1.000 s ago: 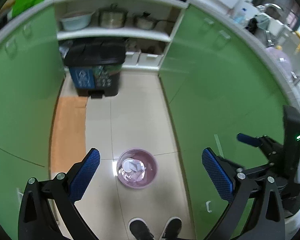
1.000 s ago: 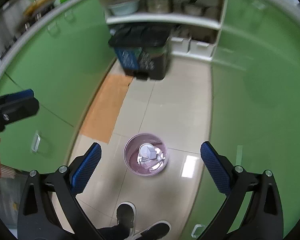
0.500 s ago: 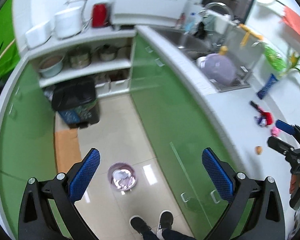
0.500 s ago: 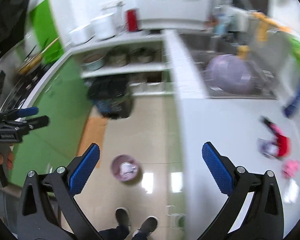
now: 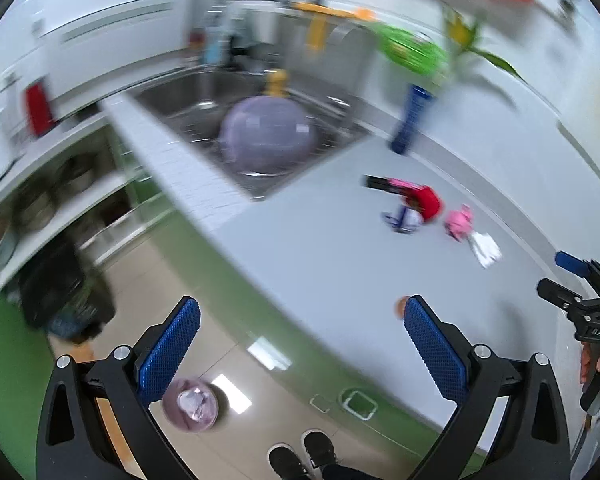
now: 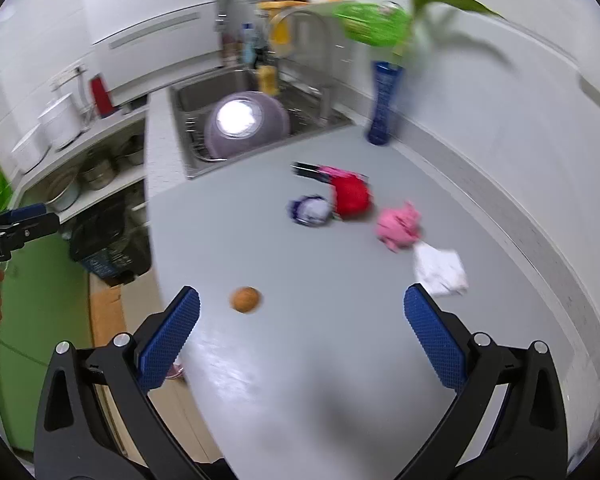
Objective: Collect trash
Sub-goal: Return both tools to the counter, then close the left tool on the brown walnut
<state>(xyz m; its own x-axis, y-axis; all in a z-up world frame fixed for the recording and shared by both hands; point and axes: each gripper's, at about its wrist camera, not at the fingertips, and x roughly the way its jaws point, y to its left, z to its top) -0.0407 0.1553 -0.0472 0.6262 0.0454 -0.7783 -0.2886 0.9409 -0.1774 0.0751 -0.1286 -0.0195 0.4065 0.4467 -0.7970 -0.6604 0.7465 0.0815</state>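
Note:
Trash lies on the grey countertop: a red wrapper, a blue-and-white crumpled wrapper, a pink crumpled piece, a white crumpled paper and a small brown round scrap. The same pile shows in the left wrist view, with the red wrapper and white paper. A pink bin with paper in it stands on the floor. My right gripper is open and empty above the counter. My left gripper is open and empty over the counter's edge.
A steel sink holds a purple bowl. A blue vase with a plant stands by the wall. A black pedal bin stands on the floor by green cabinets. The person's shoes are below.
Both grippers have swung up from over the floor bin and turned right toward the countertop. The trash pile is now much closer in both views. Both stay open.

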